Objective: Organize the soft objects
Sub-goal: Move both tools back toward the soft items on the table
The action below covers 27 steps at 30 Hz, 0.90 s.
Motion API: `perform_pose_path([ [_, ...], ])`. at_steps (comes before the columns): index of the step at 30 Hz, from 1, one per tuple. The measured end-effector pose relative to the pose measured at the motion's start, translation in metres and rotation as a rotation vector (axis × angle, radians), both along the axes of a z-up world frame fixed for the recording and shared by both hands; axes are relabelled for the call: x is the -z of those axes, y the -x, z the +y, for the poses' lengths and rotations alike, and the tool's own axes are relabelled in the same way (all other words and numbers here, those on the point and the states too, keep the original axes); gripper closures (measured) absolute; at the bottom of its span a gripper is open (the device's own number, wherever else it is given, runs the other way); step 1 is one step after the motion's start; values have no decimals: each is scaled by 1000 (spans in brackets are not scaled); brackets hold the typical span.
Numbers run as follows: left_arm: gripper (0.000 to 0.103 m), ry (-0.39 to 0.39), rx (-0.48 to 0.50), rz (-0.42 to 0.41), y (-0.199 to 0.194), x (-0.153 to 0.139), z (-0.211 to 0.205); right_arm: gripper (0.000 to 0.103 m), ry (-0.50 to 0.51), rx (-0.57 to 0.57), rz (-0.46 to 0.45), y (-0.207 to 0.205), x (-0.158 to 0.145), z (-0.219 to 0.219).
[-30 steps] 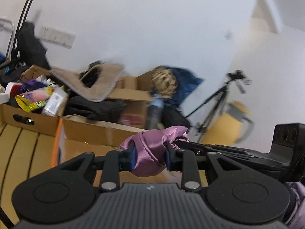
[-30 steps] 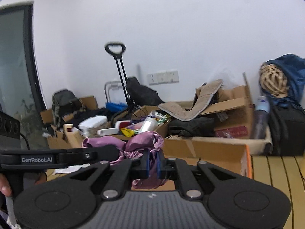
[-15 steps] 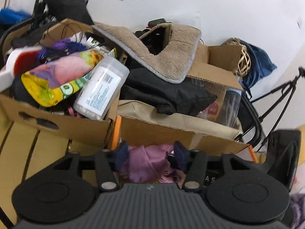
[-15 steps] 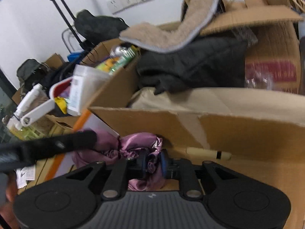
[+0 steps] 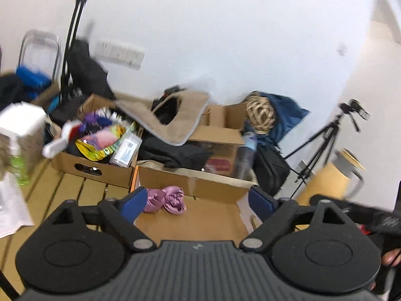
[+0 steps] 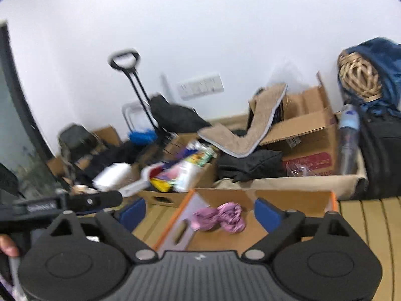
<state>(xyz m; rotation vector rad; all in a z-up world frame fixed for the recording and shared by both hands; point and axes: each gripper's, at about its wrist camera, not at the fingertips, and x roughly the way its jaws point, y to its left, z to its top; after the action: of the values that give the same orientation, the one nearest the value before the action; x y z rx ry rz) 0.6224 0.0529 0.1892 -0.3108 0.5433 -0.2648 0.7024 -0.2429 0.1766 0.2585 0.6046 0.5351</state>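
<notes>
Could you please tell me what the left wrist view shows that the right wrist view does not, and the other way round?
Only the left wrist view shows the tripod and the tan cylinder at its right. Only the right wrist view shows the dark glass door at its left. Both show the purple cloth lying loose in the open box, the beige mat, the woven ball, and open jaws that have just been opening with nothing between them.
</notes>
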Motion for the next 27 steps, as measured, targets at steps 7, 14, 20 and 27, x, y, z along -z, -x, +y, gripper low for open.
perform_pose_path([
  [7, 0, -127, -24, -161, 155, -4, -18, 0, -200, -39, -53, 162, -19, -53],
  [14, 0, -171, -47, -255, 271, 26, -23, 0, -120, 29, -142, 286, 5, -61],
  [20, 0, -232, -86, -298, 347, 61, -26, 0, 109, 109, -288, 385, 35, -42],
  [27, 0, -249, -97, -285, 417, 112, -26, 0, 277, 128, -303, 459, 77, -17],
])
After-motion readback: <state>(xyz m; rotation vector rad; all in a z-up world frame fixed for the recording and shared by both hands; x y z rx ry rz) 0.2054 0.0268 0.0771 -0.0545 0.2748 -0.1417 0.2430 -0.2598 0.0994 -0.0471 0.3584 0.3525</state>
